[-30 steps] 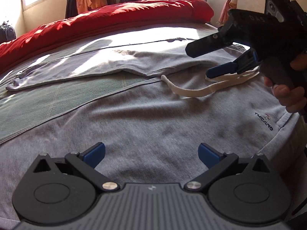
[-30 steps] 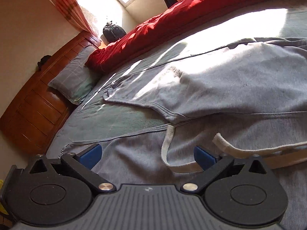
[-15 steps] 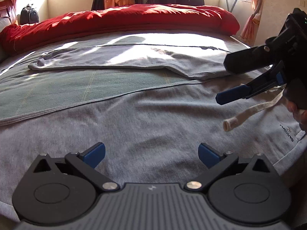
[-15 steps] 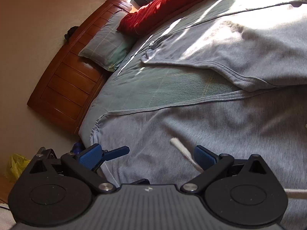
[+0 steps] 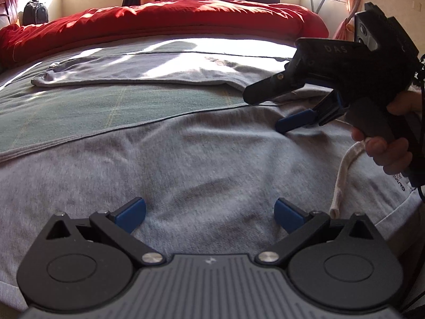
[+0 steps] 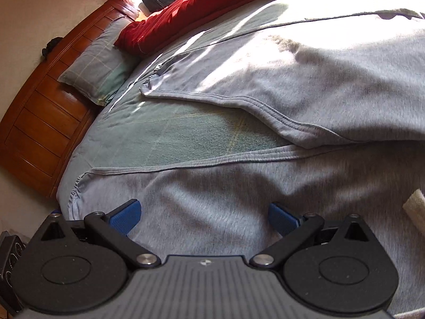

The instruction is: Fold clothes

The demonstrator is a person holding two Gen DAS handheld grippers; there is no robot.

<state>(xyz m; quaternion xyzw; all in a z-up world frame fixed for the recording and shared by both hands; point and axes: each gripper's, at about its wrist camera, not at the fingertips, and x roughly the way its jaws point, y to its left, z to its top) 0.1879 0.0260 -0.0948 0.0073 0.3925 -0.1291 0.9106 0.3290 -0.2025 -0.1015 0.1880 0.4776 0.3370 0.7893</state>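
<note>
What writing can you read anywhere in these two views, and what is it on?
"DAS": raised letters on the black body of the right gripper, left wrist view.
Dark printed logo on the grey sweatpants, beside the hand: mostly hidden, unreadable.
Right wrist view: no readable text.

What is on the bed

One grey pair of pants [image 5: 186,164], one red blanket [image 5: 159,24], one pillow [image 6: 93,71], two grippers [image 5: 209,212] [image 6: 203,216], one white cord [image 5: 342,175].

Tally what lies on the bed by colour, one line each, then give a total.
Grey: 1, sweatpants
Red: 1, duvet
Green-checked: 2, sheet and pillow
Off-white: 1, drawstring
Total: 5
</note>
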